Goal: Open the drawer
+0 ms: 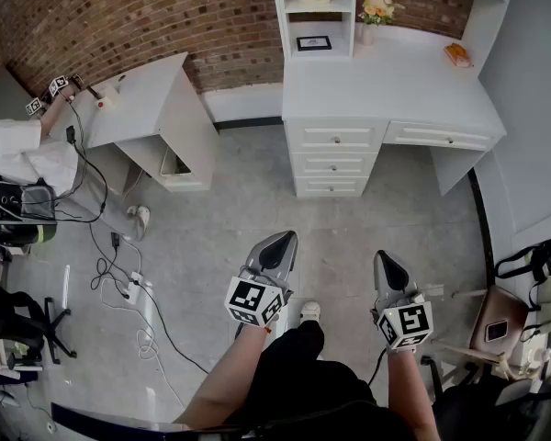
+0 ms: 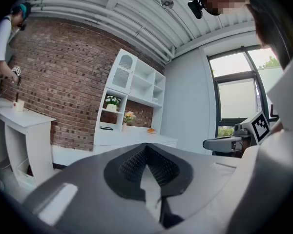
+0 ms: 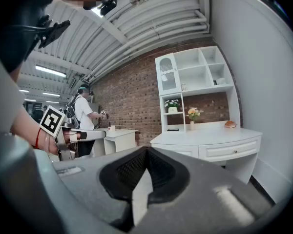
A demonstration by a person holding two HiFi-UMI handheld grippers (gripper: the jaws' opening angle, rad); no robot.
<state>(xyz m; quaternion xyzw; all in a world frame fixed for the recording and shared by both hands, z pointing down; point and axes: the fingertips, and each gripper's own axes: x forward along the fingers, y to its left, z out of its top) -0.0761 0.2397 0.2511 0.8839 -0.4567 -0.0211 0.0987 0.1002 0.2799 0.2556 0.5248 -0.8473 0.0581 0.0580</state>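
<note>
Black-and-white marker cube [image 1: 254, 301], left hand-held gripper [image 1: 283, 240]

Floor [image 1: 349, 232] clear up to desk [image 1: 386, 95] drawers [image 1: 335, 163]; cables [image 1: 119, 278] L, chair [image 1: 498, 324] R.

Grey tongs [image 1: 281, 238] bear marker cubes [image 1: 255, 302]; trousers [image 1: 305, 375] are black.

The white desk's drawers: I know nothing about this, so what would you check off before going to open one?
1. Drawers closed: ok, all look shut.
2. Knobs in sight: ok.
3. Desk within reach: not ok, it stands across the floor from both grippers.
4. Jaws open for a knob: not ok, left gripper and right gripper are shut, with nothing between them.
5. Way to the desk: ok, the cables lie off to the left.
</note>
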